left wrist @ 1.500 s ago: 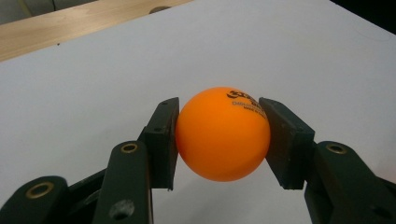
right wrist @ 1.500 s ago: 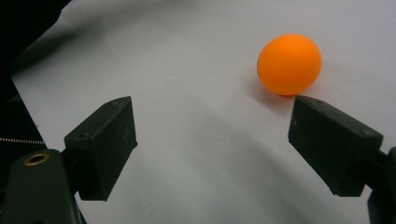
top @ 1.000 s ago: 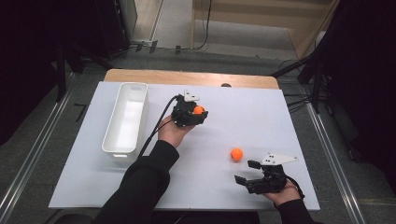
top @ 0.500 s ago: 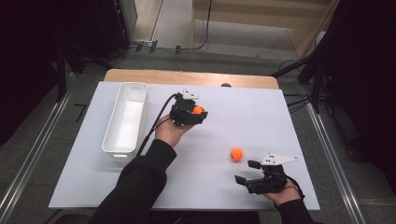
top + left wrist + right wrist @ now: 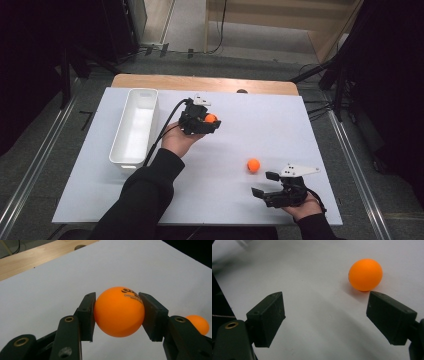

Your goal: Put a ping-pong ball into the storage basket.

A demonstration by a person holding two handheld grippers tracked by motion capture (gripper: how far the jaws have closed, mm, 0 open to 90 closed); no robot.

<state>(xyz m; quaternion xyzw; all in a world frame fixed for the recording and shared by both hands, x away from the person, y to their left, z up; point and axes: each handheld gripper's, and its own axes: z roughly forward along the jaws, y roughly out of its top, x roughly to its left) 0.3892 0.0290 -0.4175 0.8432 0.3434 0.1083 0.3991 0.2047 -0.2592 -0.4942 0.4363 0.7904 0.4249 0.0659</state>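
My left gripper point(image 5: 212, 120) hangs over the middle of the white board, shut on an orange ball point(image 5: 210, 118). In the left gripper view the ball point(image 5: 119, 311), with black print on top, sits squeezed between both black pads point(image 5: 86, 315). A second orange ball point(image 5: 253, 165) lies loose on the board to the right, and it also peeks out behind the right jaw as the ball point(image 5: 198, 323). My right gripper point(image 5: 264, 184) rests near the board's front right, open and holding nothing. Its own view puts that loose ball point(image 5: 365, 274) just beyond the right fingertip, apart from it.
A long white tray point(image 5: 125, 162) stands empty on the left side of the white board point(image 5: 260, 125). A wooden table edge point(image 5: 200, 82) runs along the back. The left gripper's cable point(image 5: 162, 132) trails past the tray's right wall.
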